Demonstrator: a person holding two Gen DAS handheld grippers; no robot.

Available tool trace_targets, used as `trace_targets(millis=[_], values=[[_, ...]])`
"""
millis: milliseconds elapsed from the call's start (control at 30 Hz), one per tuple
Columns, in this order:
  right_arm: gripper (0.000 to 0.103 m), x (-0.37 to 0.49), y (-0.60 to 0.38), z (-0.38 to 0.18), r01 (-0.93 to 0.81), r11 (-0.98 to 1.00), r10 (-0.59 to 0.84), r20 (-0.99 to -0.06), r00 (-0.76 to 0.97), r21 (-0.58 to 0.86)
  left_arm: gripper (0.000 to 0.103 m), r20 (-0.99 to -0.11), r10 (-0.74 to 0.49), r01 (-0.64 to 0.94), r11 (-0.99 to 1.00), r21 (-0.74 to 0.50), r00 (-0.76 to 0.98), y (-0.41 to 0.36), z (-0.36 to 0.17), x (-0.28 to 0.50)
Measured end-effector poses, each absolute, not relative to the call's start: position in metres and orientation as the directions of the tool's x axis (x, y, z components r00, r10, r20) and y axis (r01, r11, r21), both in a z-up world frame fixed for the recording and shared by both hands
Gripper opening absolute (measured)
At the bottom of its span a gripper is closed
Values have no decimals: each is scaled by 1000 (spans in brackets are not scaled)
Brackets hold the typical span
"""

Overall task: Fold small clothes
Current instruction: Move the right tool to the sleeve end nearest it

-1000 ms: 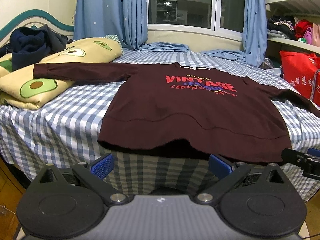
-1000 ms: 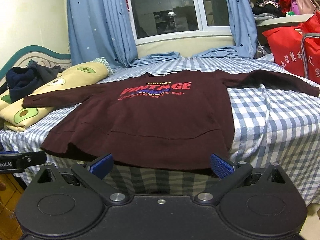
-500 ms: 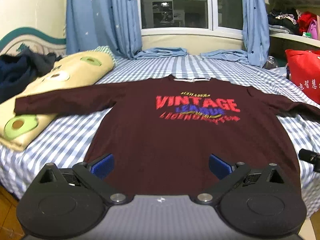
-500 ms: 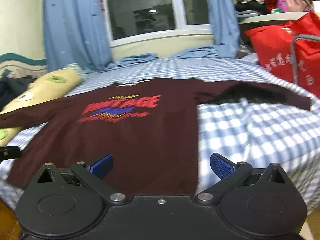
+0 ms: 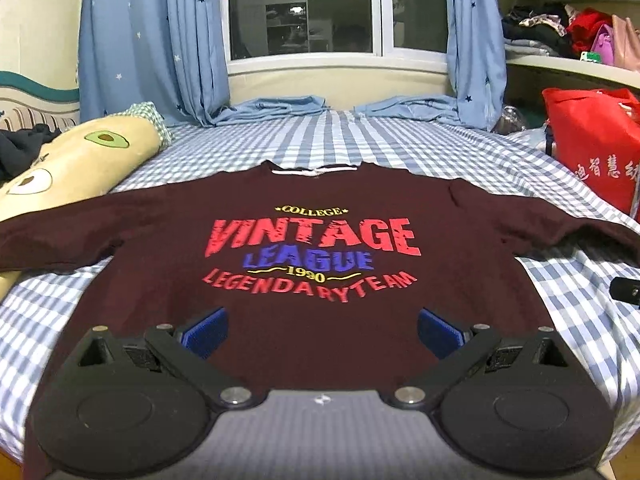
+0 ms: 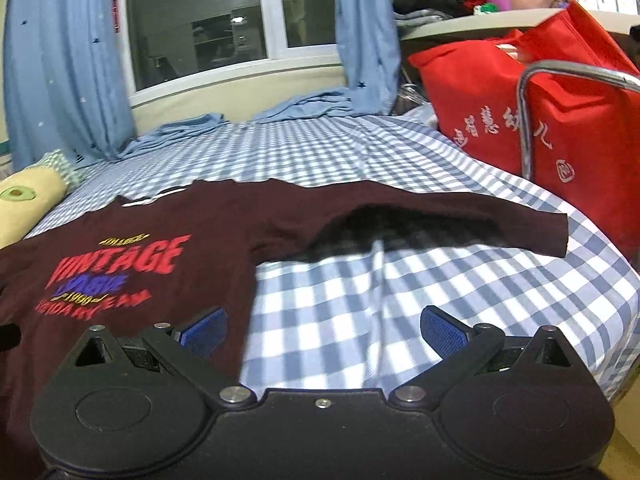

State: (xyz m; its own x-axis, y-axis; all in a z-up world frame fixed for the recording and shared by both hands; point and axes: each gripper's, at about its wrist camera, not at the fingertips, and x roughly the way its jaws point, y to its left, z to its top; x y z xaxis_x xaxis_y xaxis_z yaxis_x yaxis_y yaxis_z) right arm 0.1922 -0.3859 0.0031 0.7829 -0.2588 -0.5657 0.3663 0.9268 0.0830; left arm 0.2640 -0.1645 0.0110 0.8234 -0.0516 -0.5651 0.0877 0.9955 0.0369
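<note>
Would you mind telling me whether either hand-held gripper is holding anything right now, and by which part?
Nothing is held. The left hand-held gripper and right hand-held gripper both stand open above the maroon sweatshirt.

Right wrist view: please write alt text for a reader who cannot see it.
A maroon sweatshirt lies flat on a blue checked bed, one sleeve stretched toward a red bag. The open right gripper hovers over the sweatshirt's side edge, holding nothing.

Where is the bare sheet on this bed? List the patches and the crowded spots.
Bare checked sheet lies below the shirt's right sleeve, toward the red bag. Another strip runs between the collar and the curtain hems. The maroon shirt fills the middle; the avocado pillow crowds the left.
</note>
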Motion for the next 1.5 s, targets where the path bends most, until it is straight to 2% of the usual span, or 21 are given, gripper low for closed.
trace_targets(millis=[333, 567, 667, 867, 1033, 1200, 1333, 1500], values=[[103, 219, -411, -14, 408, 913, -310, -602, 735, 27, 102, -606, -34, 47, 999, 6, 795, -185, -10, 301], [103, 209, -437, -18, 405, 907, -304, -486, 820, 116, 102, -612, 10, 30, 998, 56, 791, -191, -28, 312], [103, 205, -450, -17, 406, 900, -294, -471, 832, 157, 102, -624, 10, 29, 998, 52, 781, -190, -36, 314], [103, 202, -465, -22, 444, 883, -320, -493, 809, 154, 102, -639, -5, 27, 999, 25, 769, -188, -47, 316], [103, 203, -469, -34, 488, 864, -349, -552, 757, 124, 102, -626, -18, 26, 1000, 3, 780, -187, -54, 316], [103, 198, -477, -39, 432, 877, -264, -539, 800, 212, 102, -578, -45, 34, 999, -30, 815, -183, -63, 308], [103, 200, -491, -35, 433, 865, -258, -515, 818, 254, 102, -572, -69, 39, 997, -64, 817, -179, -66, 308], [102, 200, -533, -38, 509, 757, -288, -490, 823, 411, 102, -565, -78, 46, 996, -70, 821, -178, -68, 307]])
